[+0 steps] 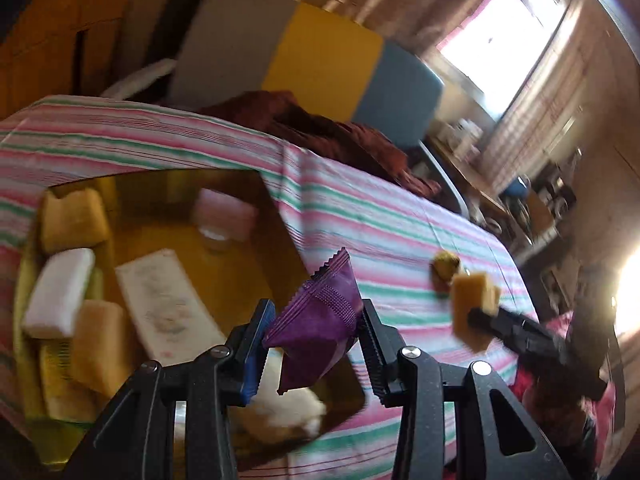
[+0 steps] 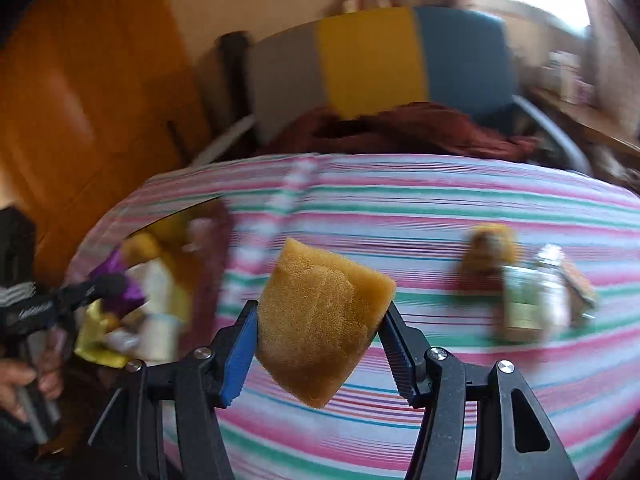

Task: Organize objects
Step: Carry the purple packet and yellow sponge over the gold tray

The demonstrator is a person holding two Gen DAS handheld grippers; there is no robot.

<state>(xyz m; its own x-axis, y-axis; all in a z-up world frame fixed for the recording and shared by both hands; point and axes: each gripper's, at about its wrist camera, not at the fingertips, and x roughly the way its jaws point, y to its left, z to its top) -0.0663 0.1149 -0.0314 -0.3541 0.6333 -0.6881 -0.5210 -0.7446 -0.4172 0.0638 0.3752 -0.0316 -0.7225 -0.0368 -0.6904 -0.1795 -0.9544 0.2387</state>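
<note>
Two handheld grippers hover over a bed covered in a striped sheet. The left gripper is clenched on a purple sachet, held above an open box of sponges and packets. The right gripper grasps a yellow sponge in mid-air. A small jar lies on the sheet, blurred.

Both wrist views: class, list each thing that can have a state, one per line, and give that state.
Left gripper: shut on the purple packet, held in the air.
Right gripper: shut on the sponge, lifted clear of the striped cloth.
Box: open, part filled with sponges and packets.
Jar: lying on the cloth, blurred.
Brown item: resting on the cloth, too blurred to name.
</note>
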